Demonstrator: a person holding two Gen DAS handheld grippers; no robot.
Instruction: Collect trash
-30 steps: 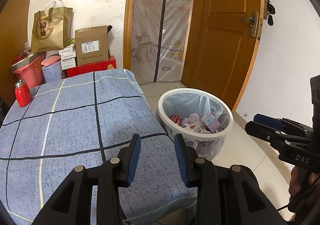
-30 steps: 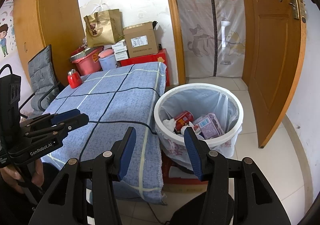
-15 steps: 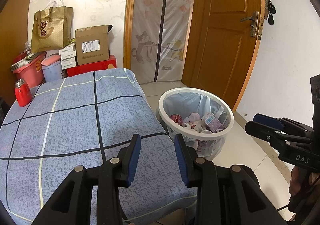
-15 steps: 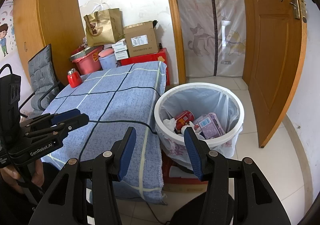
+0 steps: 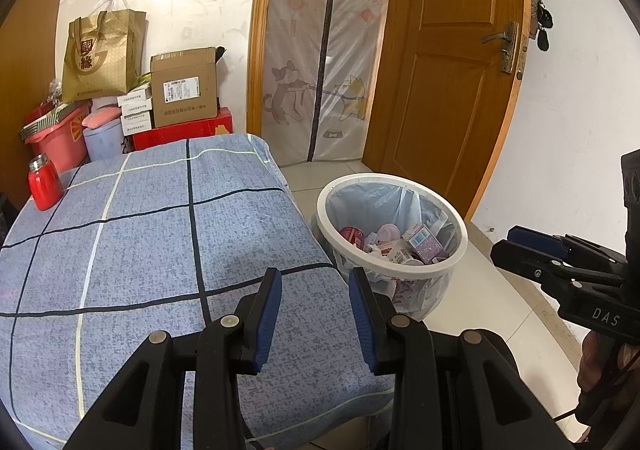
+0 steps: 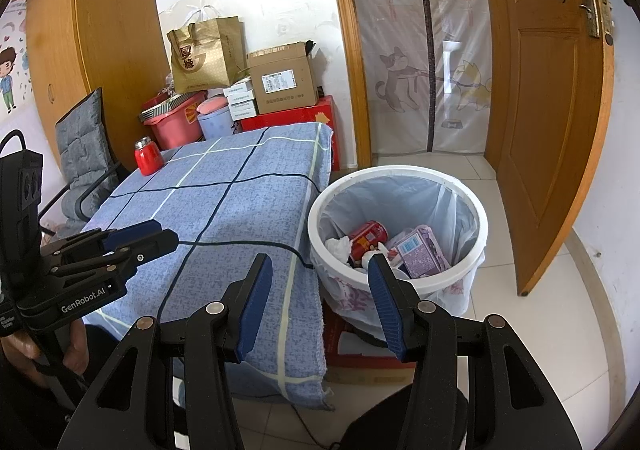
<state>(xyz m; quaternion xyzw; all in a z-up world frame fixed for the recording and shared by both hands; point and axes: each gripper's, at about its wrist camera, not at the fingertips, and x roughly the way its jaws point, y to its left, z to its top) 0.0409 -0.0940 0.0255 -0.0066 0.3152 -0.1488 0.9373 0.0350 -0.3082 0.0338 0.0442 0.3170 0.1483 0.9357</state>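
A white bin (image 5: 460,234) with a clear liner stands on the floor right of the table; it also shows in the right wrist view (image 6: 478,218). Inside lie a red can (image 6: 368,236), a purple carton (image 6: 420,250), white paper and other trash. My left gripper (image 5: 314,302) is open and empty above the near edge of the blue checked tablecloth (image 5: 140,234). My right gripper (image 6: 318,290) is open and empty, held above the table's corner and the bin's near rim. Each gripper shows in the other's view.
A red flask (image 5: 44,184) stands at the table's far left edge. Boxes, a gold paper bag (image 5: 102,58) and red tubs are stacked against the back wall. An open wooden door (image 5: 452,62) is right of the bin. A grey padded chair (image 6: 82,146) stands left of the table.
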